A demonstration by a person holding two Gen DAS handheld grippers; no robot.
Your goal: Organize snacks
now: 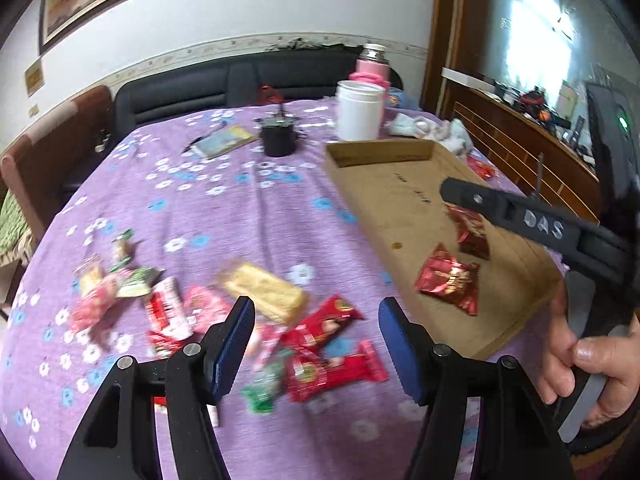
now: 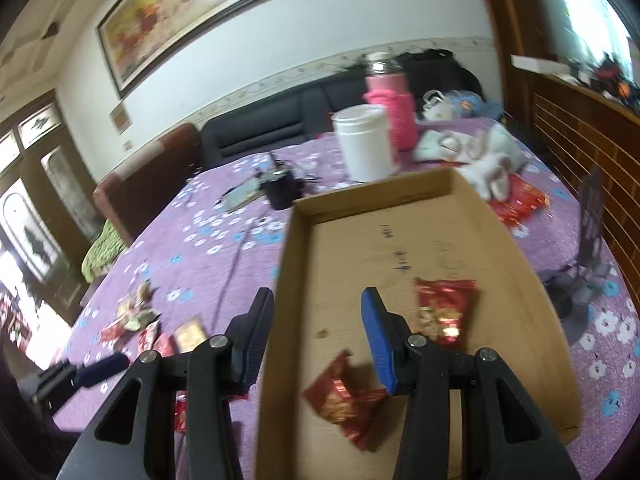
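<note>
Cardboard tray [image 2: 500,216]: long axis running away from the camera, two red packets [image 2: 444,308] inside. Left gripper [image 1: 316,316] wide, empty; right gripper [image 2: 316,308] wide, empty.

White letters "DAS" stand on the black arm of the right claw [image 1: 460,196], at about 3 o'clock in the left wrist view. The dark scribbles inside the cardboard tray [image 2: 400,248] and the snack wrappers' print are unreadable.
</note>
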